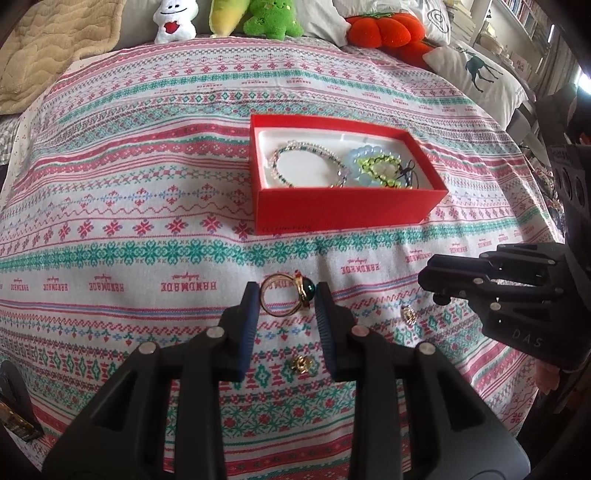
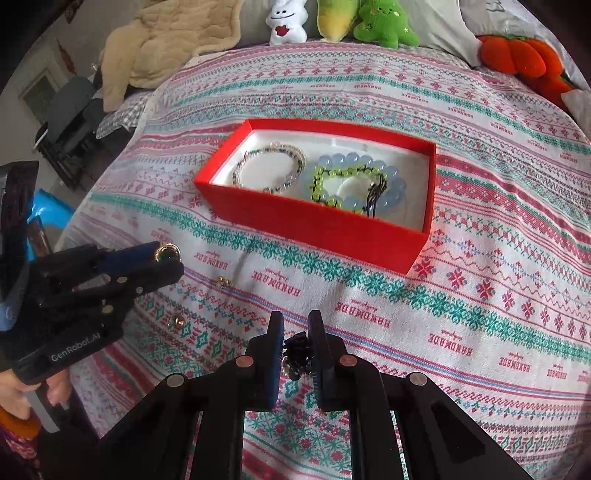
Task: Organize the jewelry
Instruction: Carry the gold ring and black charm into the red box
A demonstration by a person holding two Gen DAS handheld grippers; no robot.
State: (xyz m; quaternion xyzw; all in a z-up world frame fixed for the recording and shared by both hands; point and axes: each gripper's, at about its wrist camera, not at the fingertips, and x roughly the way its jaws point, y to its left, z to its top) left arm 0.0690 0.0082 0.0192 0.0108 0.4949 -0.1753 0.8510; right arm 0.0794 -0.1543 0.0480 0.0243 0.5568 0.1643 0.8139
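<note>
A red box [image 1: 332,210] [image 2: 317,225] sits mid-bed and holds a clear bead bracelet [image 1: 306,162] [image 2: 269,166], a pale blue bead bracelet [image 1: 358,155] [image 2: 395,184] and a green bead bracelet [image 1: 384,166] [image 2: 332,173]. My left gripper [image 1: 285,297] [image 2: 168,258] is shut on a gold ring with a dark green stone [image 1: 291,295] [image 2: 167,254], held just above the cloth. My right gripper [image 2: 295,341] [image 1: 436,284] is shut on a dark beaded piece [image 2: 297,354], partly hidden between the pads.
A small gold piece [image 1: 303,363] [image 2: 223,282] and another small gold piece [image 1: 408,314] [image 2: 177,322] lie loose on the patterned bedspread [image 1: 147,206]. Plush toys [image 1: 273,18] and pillows [image 1: 480,74] line the far edge. A beige blanket [image 2: 166,44] lies far left.
</note>
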